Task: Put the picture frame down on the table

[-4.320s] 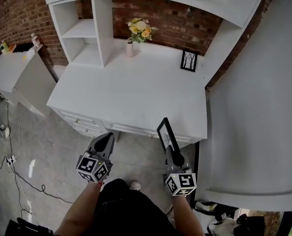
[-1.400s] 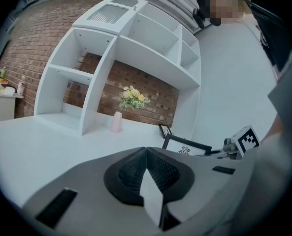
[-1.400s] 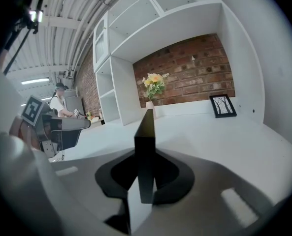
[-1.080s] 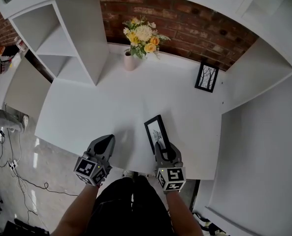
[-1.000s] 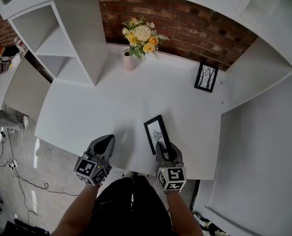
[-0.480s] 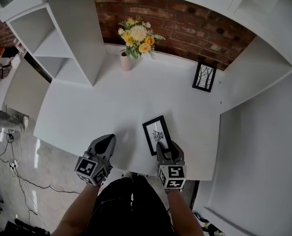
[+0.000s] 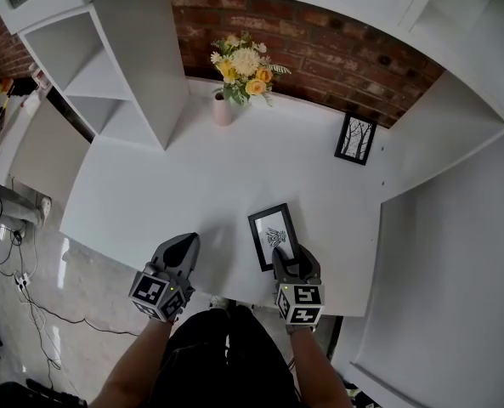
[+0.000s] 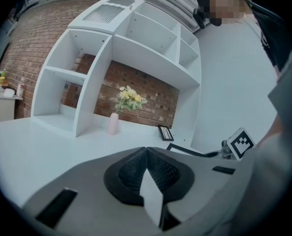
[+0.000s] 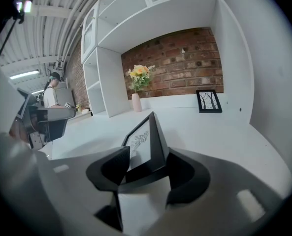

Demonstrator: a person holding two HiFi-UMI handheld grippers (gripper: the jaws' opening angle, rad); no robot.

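On table point(image 7: 192, 185), black picture frame point(image 7: 274, 235)

The flat-topped table point(image 7: 167, 185) is plain white, as is the open shelving unit point(image 7: 141, 66) at the upper left of the head view. The rectangular picture frame point(image 7: 273, 235) at lower centre has a black border, a white mat and a black leaf-like print. A second small rectangular frame point(image 7: 355, 139) at upper right is black, with a black branching-tree print on white. The brick wall point(image 7: 336, 49) along the top is red-brown with pale mortar lines. The slim vase point(image 7: 222, 109) is pale pink. Its flower bunch point(image 7: 245, 58) is yellow, white and orange with green leaves. The left gripper point(image 7: 182, 241) at lower left is grey with black textured pads point(image 8: 128, 173), and its cube carries black-and-white square markers. The floor point(image 7: 82, 313) is mottled grey.
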